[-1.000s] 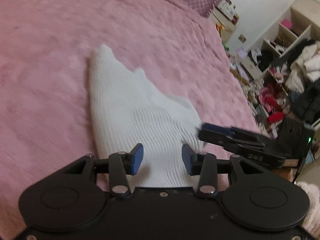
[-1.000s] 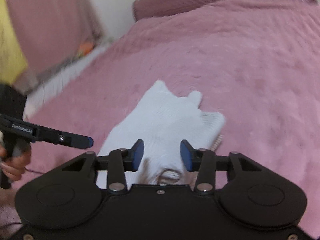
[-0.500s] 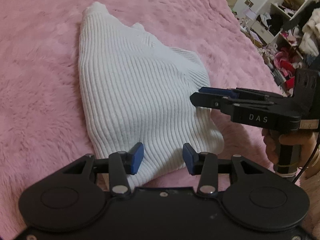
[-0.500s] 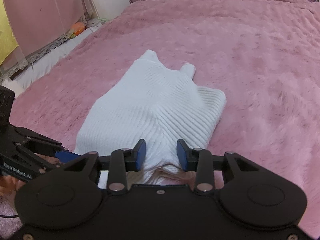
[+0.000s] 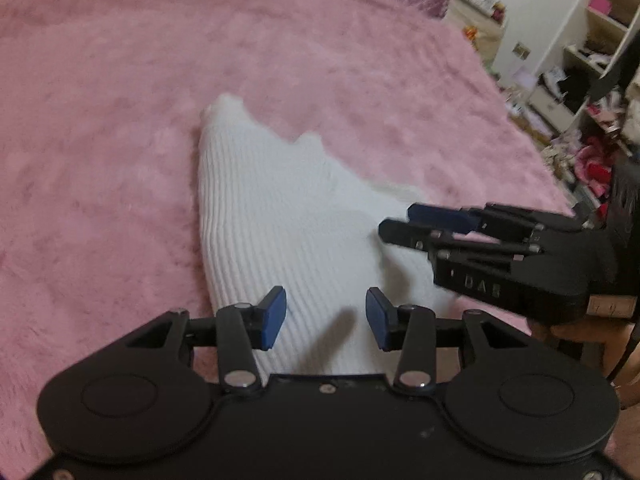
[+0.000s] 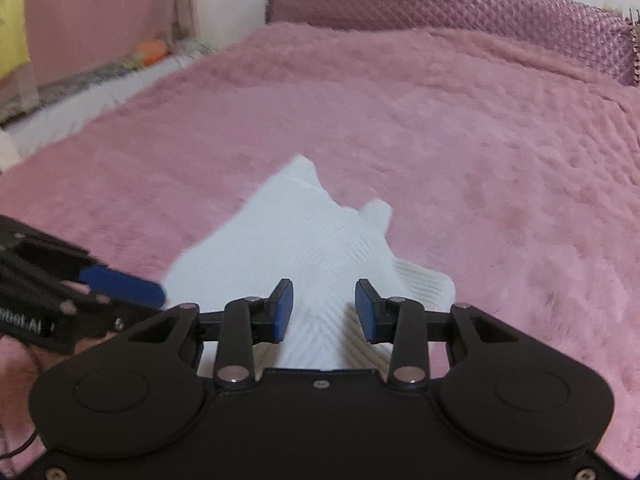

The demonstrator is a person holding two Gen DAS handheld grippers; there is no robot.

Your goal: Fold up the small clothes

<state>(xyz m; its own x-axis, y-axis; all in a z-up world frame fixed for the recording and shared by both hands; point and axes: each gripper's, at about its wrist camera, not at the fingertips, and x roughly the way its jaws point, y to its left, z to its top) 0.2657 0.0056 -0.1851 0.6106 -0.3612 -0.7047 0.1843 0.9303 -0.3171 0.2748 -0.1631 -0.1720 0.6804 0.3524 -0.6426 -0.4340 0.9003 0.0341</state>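
A small white ribbed knit top (image 5: pixel 288 232) lies flat and folded on the pink furry bedspread (image 5: pixel 100 128); it also shows in the right wrist view (image 6: pixel 308 244). My left gripper (image 5: pixel 326 318) is open and empty, above the garment's near edge. My right gripper (image 6: pixel 324 310) is open and empty, over the near edge from the other side. The right gripper shows in the left wrist view (image 5: pixel 404 222) above the garment's right side. The left gripper shows in the right wrist view (image 6: pixel 120 284) at the garment's left side.
The pink bedspread (image 6: pixel 480 140) spreads wide around the garment. A quilted purple headboard (image 6: pixel 460 8) stands at the far end. Cluttered white shelves (image 5: pixel 580 60) and piled clothes stand right of the bed. A curtain (image 6: pixel 100 12) hangs at the left.
Both grippers have lifted and pulled back from the garment, so it looks smaller and farther. The garment lies unmoved. Both jaws stay open.
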